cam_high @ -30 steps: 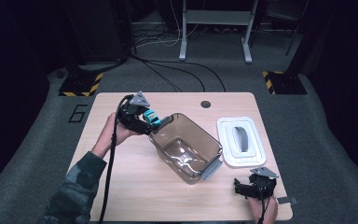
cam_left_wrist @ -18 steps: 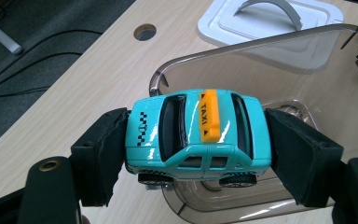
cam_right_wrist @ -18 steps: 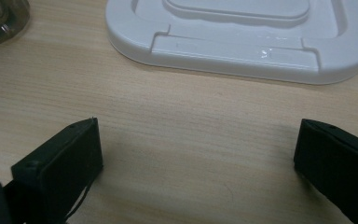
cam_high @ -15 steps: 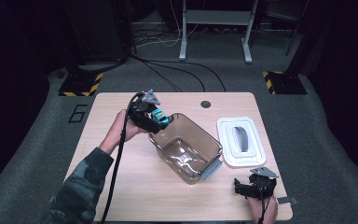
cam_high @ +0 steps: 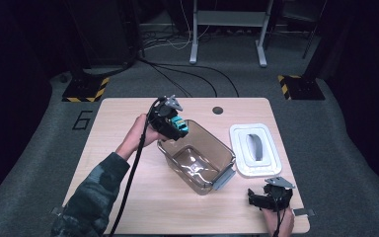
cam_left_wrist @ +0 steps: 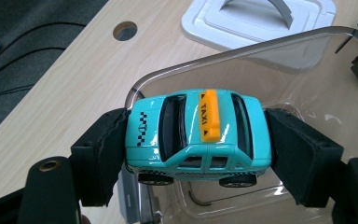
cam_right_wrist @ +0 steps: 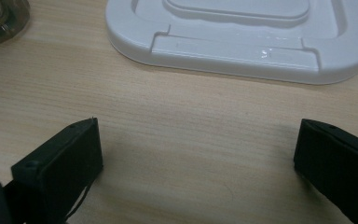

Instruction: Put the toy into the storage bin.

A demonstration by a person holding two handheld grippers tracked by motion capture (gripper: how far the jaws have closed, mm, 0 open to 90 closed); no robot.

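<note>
Fingers of the left gripper, clamped on the toy taxi, have carried it rightward over the clear tub's far-left rim, ready to drop; right gripper rests open.

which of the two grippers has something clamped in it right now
The left gripper: its pads press on both ends of a turquoise toy taxi, held over the clear plastic bin. The right gripper stands open over bare table, near the white lid.

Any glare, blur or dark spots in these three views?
High view: room dark around the lit table. Left gripper view: toy taxi sharp, glare on the clear bin. Right gripper view: near pads soft, small glint on the white lid.
</note>
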